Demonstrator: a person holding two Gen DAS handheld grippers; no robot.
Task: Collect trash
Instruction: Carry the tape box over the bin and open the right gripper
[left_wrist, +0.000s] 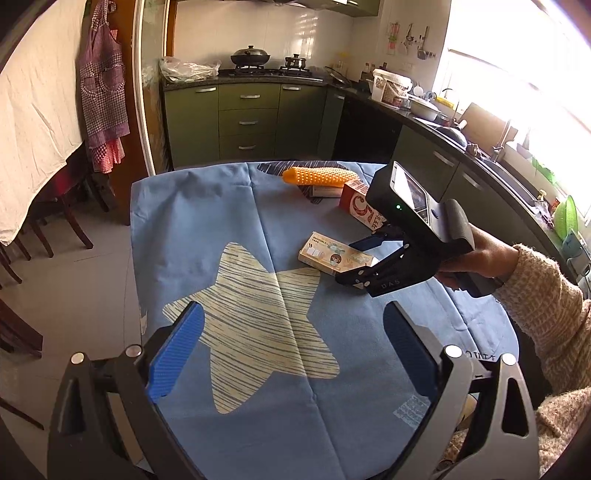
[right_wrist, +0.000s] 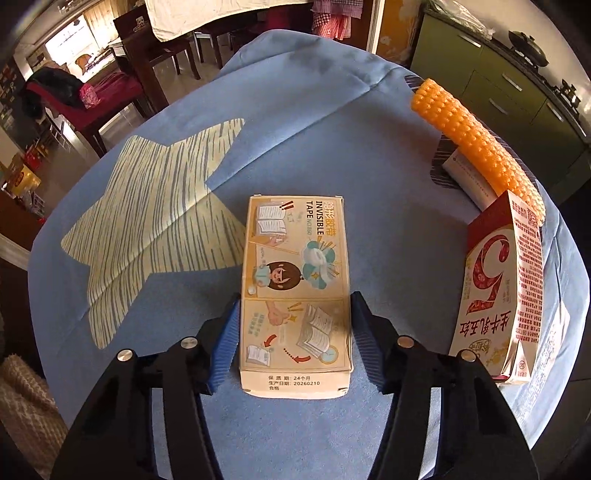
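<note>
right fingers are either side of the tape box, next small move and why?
Probably close a little more, then lift: the right gripper straddles the tape box flat on the blue cloth, but whether both pads press it is unclear.

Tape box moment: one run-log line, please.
right gripper: straddles tape box, contact unclear | left gripper: open, empty | carton: untouched

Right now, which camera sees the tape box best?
The right wrist view: the tape box fills the middle, printed top readable, between the right tongs. The left wrist view shows the box small and slanted, farther off, partly behind those tongs.
</note>
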